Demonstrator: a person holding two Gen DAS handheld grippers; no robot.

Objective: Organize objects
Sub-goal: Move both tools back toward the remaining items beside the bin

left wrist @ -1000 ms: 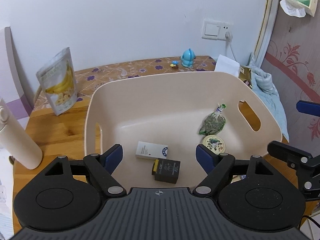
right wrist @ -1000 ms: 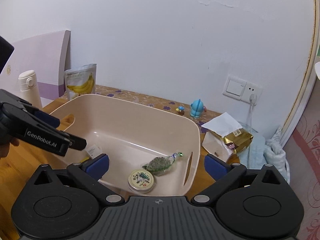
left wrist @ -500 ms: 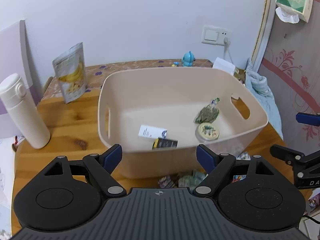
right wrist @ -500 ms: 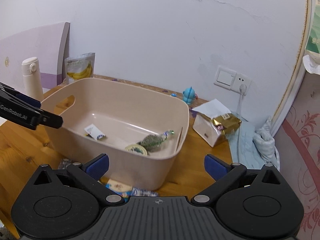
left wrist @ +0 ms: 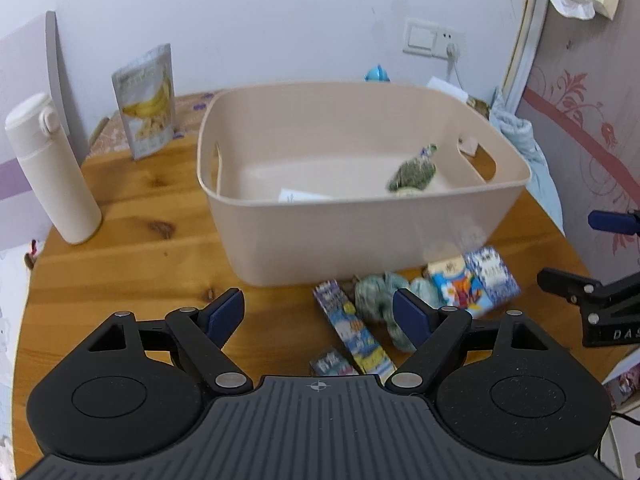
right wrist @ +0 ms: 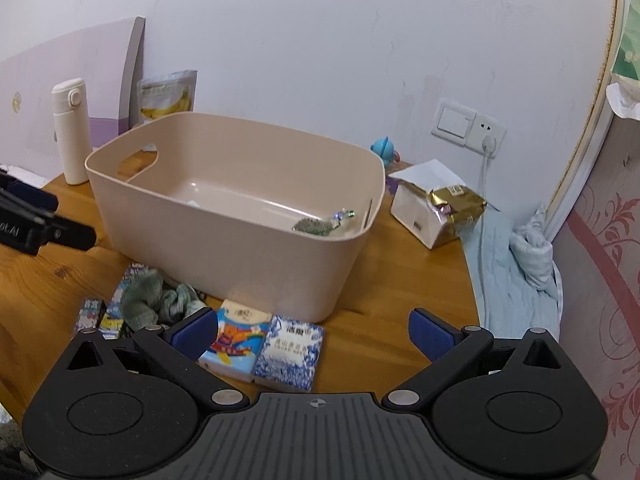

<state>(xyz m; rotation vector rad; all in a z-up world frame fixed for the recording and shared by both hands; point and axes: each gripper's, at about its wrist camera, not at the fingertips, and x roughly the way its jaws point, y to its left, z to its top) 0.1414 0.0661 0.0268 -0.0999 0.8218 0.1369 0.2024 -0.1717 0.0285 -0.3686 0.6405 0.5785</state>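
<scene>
Both grippers have drawn back from above the bin (right wrist: 240, 216); loose items now show before it. Left gripper (left wrist: 318, 312) and right gripper (right wrist: 312, 330): jaws open, empty. Risk: closing on the sock (left wrist: 380, 300) could drag neighbouring tissue packs (right wrist: 264, 344).

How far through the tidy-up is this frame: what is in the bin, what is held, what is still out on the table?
Partly done. The beige bin already holds a green packet and a white box. Nothing is in hand: the left tongs and right tongs are both open and empty. Still on the table in front of the bin: two tissue packs, a green cloth and a long patterned packet.
</scene>
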